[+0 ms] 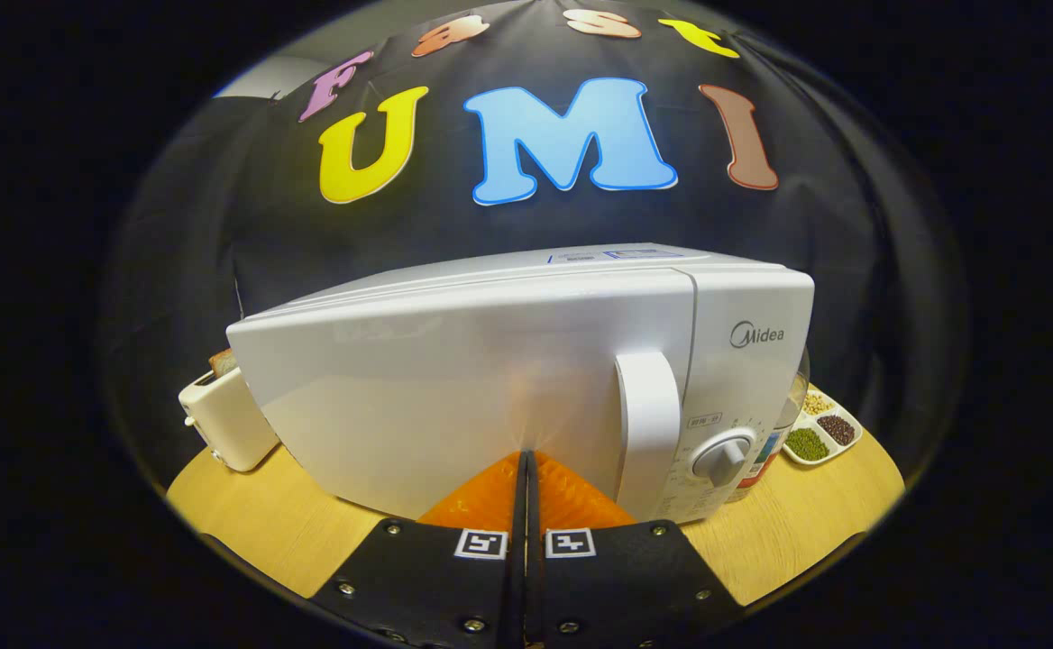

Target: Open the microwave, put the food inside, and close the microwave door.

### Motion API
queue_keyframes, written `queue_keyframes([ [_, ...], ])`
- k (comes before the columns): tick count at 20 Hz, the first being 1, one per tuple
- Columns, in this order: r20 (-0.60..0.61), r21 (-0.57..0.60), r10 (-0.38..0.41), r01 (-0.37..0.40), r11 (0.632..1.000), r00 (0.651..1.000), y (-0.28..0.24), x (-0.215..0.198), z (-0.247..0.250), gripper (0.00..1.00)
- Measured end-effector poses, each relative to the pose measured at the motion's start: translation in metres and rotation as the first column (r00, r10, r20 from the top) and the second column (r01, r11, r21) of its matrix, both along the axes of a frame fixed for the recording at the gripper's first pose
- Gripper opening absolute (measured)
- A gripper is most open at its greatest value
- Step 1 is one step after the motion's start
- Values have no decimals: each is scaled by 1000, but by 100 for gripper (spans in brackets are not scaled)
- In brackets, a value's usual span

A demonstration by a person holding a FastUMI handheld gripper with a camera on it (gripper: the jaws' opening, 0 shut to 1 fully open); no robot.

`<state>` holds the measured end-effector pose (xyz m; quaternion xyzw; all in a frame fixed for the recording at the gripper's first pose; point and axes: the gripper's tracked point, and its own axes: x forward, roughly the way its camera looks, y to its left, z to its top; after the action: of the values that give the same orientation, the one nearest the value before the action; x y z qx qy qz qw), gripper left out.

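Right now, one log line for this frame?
door: microwave door shut | gripper: shut, empty, tips at door face, left of handle | food: not seen | beside: toaster, dish of beans

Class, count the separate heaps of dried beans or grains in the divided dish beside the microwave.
3 show in the dish, right of the microwave: pale, dark, green. More may be hidden.

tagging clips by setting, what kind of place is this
Likely a mock kitchen counter in a booth: a microwave, a toaster and a tray of beans on a wooden table. The tool is shut.
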<state>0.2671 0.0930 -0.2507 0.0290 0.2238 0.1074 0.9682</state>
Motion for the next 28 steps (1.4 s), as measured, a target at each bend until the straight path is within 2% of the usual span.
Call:
queue_keyframes([
  [5,49,-18,-24,25,1000,999,-6,-19,29,1],
  [10,116,-20,-48,51,999,992,-9,-58,74,1],
  [17,216,-59,-85,99,993,973,-24,-127,130,1],
  [24,280,-61,-109,131,990,954,-32,-202,165,1],
  [28,294,-47,-97,116,992,951,-26,-237,174,4],
])
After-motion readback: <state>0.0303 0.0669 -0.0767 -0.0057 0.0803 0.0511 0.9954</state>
